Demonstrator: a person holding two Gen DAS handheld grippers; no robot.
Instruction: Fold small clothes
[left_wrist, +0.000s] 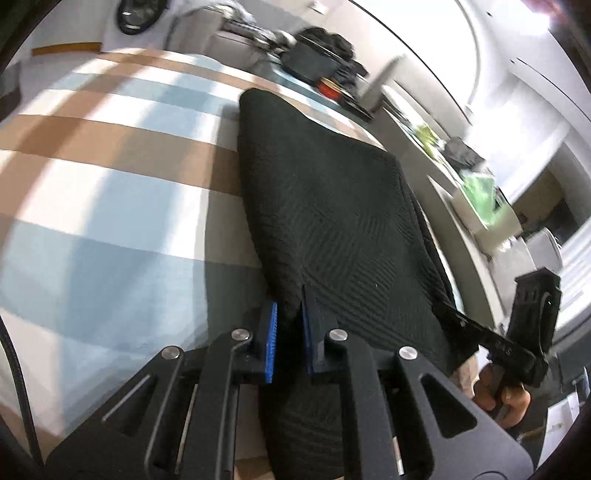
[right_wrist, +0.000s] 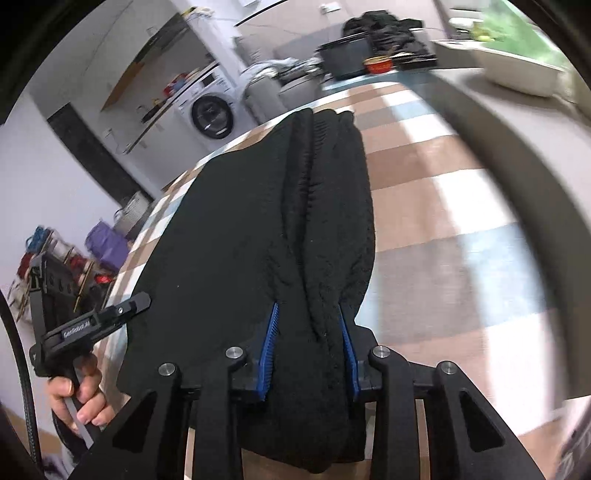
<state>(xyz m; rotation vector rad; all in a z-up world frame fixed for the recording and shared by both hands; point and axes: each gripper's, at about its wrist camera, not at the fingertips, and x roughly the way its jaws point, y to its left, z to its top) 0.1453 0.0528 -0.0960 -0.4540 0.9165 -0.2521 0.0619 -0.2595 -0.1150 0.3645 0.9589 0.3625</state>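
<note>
Checked in tan, pale blue and white, the tablecloth (left_wrist: 110, 177) covers the table under everything. On it a black ribbed knit garment (left_wrist: 325, 206) stretches from the far edge back to both grippers, its near end raised off the cloth and bunched into thick folds in the right wrist view. The left gripper (left_wrist: 289, 334) has its blue-padded jaws nearly together, pinching a thin fold of the garment's near edge. The right gripper (right_wrist: 310, 350) has its jaws wider apart, clamped on a thick bundle of the knit. A white washing machine (right_wrist: 210, 110) stands behind the table.
</note>
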